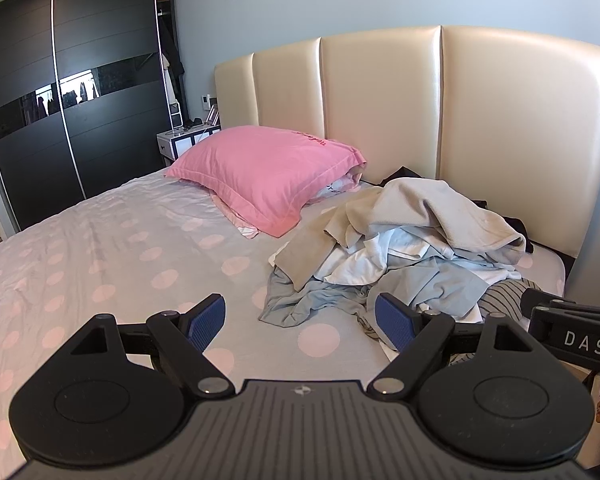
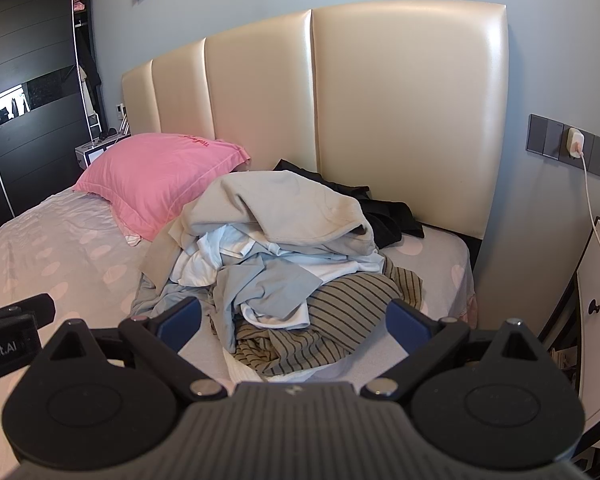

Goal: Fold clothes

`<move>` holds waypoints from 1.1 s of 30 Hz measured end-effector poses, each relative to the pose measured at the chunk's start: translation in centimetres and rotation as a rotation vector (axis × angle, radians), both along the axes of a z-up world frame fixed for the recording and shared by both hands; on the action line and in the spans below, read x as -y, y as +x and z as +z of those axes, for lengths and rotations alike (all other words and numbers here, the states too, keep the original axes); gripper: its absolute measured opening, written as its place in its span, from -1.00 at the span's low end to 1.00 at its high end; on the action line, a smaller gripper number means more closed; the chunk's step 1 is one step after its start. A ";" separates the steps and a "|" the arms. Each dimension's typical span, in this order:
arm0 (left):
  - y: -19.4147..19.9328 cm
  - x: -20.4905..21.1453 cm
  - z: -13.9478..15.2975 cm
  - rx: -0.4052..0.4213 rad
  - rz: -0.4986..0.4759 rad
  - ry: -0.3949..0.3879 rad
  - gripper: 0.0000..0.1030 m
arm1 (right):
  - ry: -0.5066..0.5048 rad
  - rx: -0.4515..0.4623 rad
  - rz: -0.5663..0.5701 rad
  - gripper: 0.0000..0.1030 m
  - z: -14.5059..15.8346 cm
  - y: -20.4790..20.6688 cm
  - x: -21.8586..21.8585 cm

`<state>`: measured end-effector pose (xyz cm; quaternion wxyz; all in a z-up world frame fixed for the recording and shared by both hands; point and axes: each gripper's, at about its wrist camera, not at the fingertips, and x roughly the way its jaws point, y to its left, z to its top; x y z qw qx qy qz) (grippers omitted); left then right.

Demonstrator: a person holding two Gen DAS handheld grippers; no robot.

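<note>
two tools, neither holding anything. left wrist view: left tool (image 1: 300,322) hangs spread wide above the bed (image 1: 100,248), short of the clothes heap (image 1: 404,244), which lies unfolded beside the pillow (image 1: 260,176) near the headboard (image 1: 420,100). right wrist view: right tool (image 2: 294,326) gapes likewise, aimed at the heap's striped garment (image 2: 340,312); judged an approach for a first pick, since nothing is yet spread flat.

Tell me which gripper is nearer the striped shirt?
Right. The right gripper hangs open just before the striped shirt; the left gripper, also open, sits further left, over the bed sheet.
</note>
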<state>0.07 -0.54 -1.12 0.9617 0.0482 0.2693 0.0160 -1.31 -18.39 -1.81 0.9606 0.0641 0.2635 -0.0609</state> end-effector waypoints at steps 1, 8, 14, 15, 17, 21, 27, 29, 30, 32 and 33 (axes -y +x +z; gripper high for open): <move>0.0 0.0 0.0 -0.001 0.000 0.000 0.60 | 0.001 0.000 0.000 0.93 0.0 0.0 0.0; 0.1 0.2 0.0 -0.005 0.002 0.004 0.60 | 0.002 0.001 0.001 0.93 0.0 -0.1 0.1; 0.2 0.2 -0.1 -0.006 0.006 0.003 0.60 | 0.002 0.001 0.002 0.93 0.0 -0.1 0.0; 0.3 0.2 -0.1 -0.007 0.006 0.004 0.60 | 0.003 0.001 0.002 0.93 0.0 -0.1 0.0; 0.3 0.3 -0.1 -0.009 0.007 0.005 0.60 | 0.003 0.001 0.002 0.93 0.0 -0.1 0.1; 0.3 0.3 -0.2 -0.008 0.009 0.002 0.60 | 0.003 0.001 0.002 0.93 0.0 -0.1 0.1; 0.2 0.1 -0.3 -0.011 0.010 0.002 0.60 | 0.004 0.000 0.003 0.93 0.0 -0.1 0.0; 0.2 0.1 -0.4 -0.013 0.011 0.001 0.60 | 0.003 -0.001 0.003 0.93 0.0 -0.1 0.0; 0.2 0.1 -0.4 -0.014 0.012 0.001 0.60 | 0.003 -0.002 0.003 0.93 0.0 -0.1 0.0; 0.3 0.1 -0.5 -0.016 0.012 0.001 0.60 | 0.002 -0.002 0.003 0.93 0.0 -0.1 0.0; 0.3 0.2 -0.5 -0.018 0.013 0.002 0.60 | 0.002 -0.003 0.003 0.93 -0.1 -0.1 0.0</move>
